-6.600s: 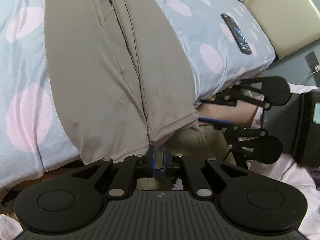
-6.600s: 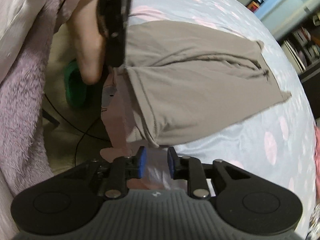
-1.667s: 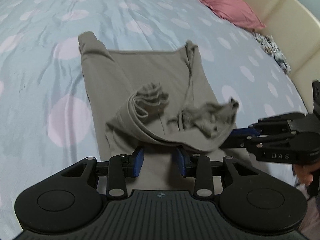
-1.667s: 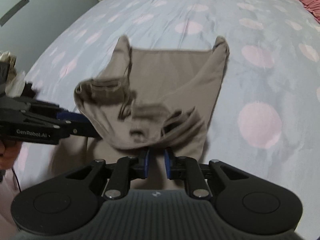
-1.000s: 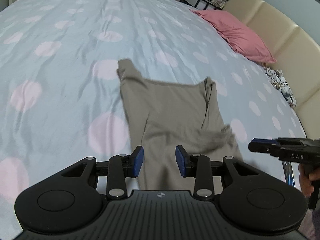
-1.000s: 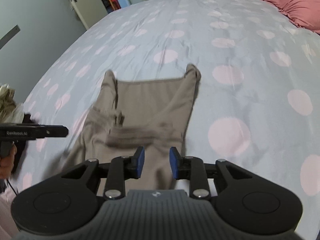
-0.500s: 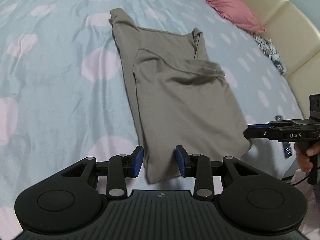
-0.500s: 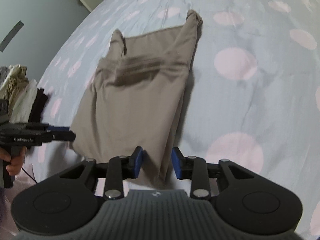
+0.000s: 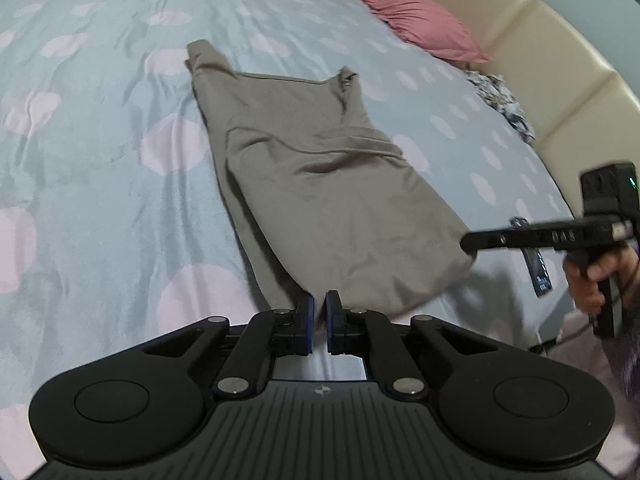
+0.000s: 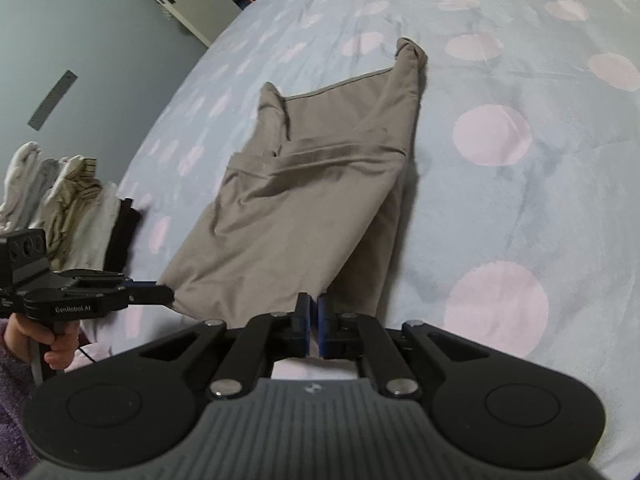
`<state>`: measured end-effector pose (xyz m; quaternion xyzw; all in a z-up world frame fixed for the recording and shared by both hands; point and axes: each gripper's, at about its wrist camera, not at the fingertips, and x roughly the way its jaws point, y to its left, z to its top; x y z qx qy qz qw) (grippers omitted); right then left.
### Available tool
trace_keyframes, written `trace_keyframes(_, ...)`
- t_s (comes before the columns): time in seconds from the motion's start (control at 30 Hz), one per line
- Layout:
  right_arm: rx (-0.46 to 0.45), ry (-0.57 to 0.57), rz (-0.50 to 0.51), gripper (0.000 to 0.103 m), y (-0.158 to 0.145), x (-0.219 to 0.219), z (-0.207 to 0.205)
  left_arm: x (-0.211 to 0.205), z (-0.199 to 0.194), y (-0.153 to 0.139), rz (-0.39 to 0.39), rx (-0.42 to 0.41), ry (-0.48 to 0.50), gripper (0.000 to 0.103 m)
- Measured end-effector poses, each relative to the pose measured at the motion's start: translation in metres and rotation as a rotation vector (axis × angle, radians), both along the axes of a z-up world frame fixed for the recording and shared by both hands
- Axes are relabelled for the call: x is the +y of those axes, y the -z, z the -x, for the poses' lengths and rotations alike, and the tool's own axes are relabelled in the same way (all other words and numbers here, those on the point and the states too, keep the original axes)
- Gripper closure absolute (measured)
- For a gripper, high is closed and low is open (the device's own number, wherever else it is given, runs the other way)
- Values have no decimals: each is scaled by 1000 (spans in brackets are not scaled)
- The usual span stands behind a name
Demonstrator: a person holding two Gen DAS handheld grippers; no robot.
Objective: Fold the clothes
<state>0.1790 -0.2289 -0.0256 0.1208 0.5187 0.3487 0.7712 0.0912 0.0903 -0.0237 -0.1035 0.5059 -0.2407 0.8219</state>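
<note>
Both tongs pinched on the near folded edge of the taupe garment: left gripper at its left corner, right gripper at its right, garment lying folded on the polka-dot bedspread.

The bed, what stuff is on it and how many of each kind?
Grey-brown garment: 1
Pink pillow: 1
Patterned cloth by the headboard: 1
Remote control: 1
Total: 4
</note>
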Motion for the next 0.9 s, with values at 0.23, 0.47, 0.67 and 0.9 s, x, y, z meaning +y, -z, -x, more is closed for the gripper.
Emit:
trace_keyframes(0.23,41,-71,85,99,12,4,9,0,13,18,-38,65,35,103)
trace_keyframes(0.47,60,-57,151,98,32,7,6,1,5,39,-80,115,27,103)
trace_keyframes(0.67,-12,-10,167,88,12,1,7,2,6,13,-98,43,53,93)
trace_keyframes(0.9,-152,62,147,88,-12,19,-14,-11,-23,-12,-87,-94,-3,87)
